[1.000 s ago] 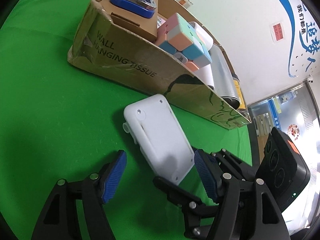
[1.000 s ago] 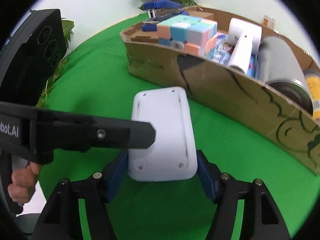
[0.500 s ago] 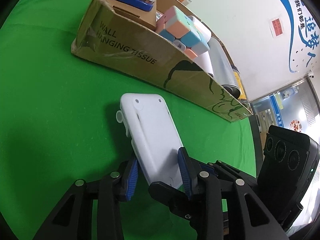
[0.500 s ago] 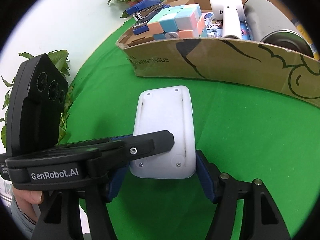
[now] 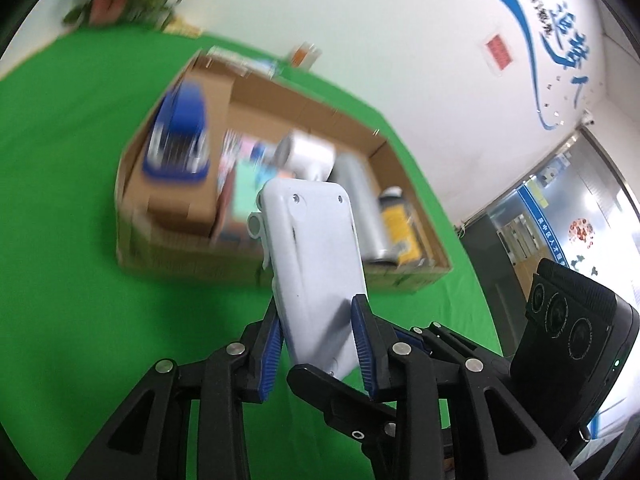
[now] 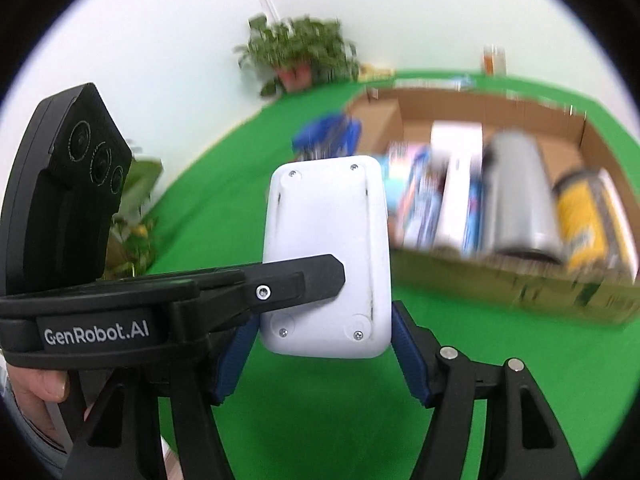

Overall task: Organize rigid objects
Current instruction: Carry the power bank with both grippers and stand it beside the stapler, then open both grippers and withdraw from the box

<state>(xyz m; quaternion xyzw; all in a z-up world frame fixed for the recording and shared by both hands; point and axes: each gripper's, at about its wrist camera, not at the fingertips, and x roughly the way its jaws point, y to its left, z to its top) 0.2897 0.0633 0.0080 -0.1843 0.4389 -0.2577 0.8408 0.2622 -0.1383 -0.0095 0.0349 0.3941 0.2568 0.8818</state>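
Left wrist view: left tool [image 5: 316, 344] clamped across the thin sides of a white plastic case [image 5: 316, 264], jaws closing the last bit with the case between the blue pads [image 5: 362, 344]; case lifted clear of the green desk [image 5: 80, 320], long axis running straight out along the fingers toward the cardboard box [image 5: 192, 268] beyond (blurred, though a blue stapler [image 5: 180, 140], a white roll and a metal can show inside). Right wrist view: right tool [image 6: 320, 356] gripping the same case [image 6: 328, 236] across its wider faces at the near end, jaws about half spread, the left tool's black finger [image 6: 304, 280] crossing in front; a person's hand [image 6: 40, 392] low at the left edge. Box [image 6: 520, 284] ahead and to the right of the case; right hand probably the nearer (a guess from the angle).
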